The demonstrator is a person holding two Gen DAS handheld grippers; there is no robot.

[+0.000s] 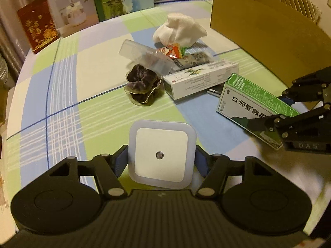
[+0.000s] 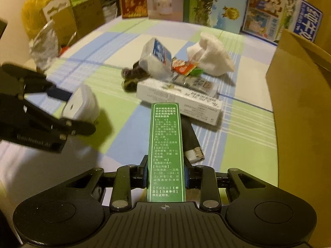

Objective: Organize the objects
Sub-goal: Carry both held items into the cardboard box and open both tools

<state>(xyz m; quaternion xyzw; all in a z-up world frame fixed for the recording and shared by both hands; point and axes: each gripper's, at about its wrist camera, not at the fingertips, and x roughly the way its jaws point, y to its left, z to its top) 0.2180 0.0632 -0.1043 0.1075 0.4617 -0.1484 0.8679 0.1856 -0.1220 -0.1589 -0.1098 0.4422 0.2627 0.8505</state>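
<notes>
Between my left claw's (image 1: 161, 158) blue pads sits a white square night light (image 1: 161, 154), pinched on both sides and held above the checked tablecloth (image 1: 62, 95). My right claw (image 2: 165, 175) is pressed onto a green medicine box (image 2: 166, 150), gripping its narrow sides, the box pointing forward over the table. Ahead of both lies a pile: a long white box (image 1: 200, 78), a dark scrunchie (image 1: 141, 87) touching its end, a clear plastic case (image 1: 144, 56), bright snack packets (image 1: 172, 51) and a white cloth (image 1: 179, 30). A cardboard box (image 1: 269, 33) stands to the right, near the pile.
</notes>
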